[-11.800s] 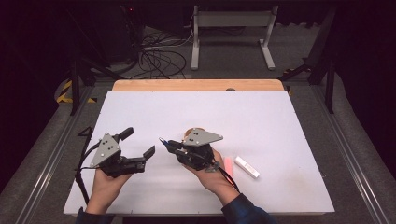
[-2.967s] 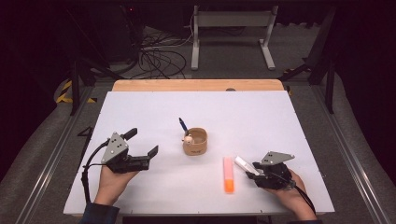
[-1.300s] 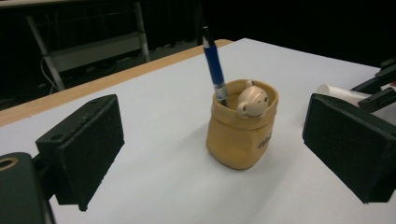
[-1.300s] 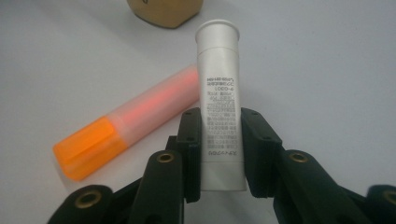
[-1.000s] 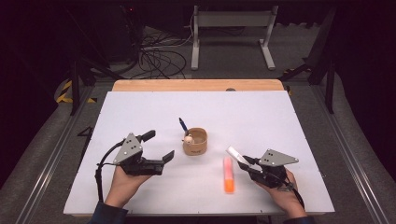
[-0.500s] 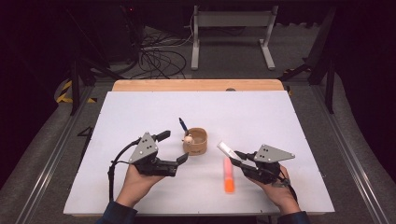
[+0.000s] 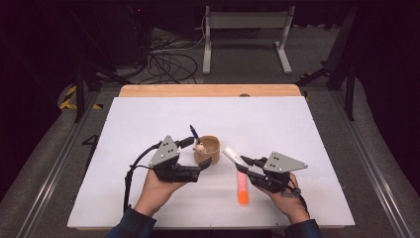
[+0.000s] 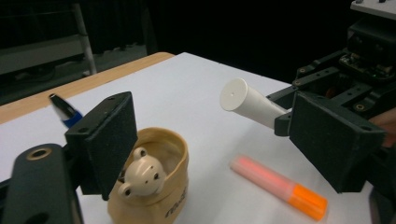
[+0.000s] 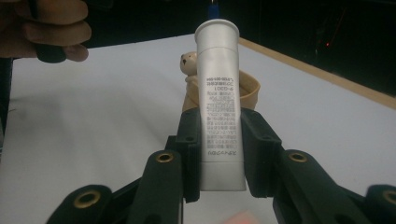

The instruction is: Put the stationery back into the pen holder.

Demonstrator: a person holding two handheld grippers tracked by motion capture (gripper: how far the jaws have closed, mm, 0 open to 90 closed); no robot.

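Observation:
A small tan cup (image 7: pixel 208 149) with a bear figure (image 7: pixel 199 147) on its rim and a blue pen (image 7: pixel 193 132) in it stands on the white table (image 7: pixel 148 124). My left gripper (image 7: pixel 195 154) is open, its jaws reaching the cup's left side. In the left gripper view the cup (image 8: pixel 168 196) sits against the left jaw, well apart from the right one. My right gripper (image 7: pixel 246 165) is shut on a white tube (image 7: pixel 230 153) that points at the cup. The tube (image 9: pixel 219 93) stands up between the right gripper's (image 9: pixel 220 156) jaws, with the cup (image 9: pixel 250 91) behind it.
An orange and pink marker (image 7: pixel 241 187) lies flat on the table between the two hands, just left of the right gripper. Beyond the table's wooden far edge (image 7: pixel 208 90) are cables and a metal stand on the floor.
My left gripper has moved right, up to the cup. My right gripper, earlier by the marker at the right, has carried the white tube left toward the cup.

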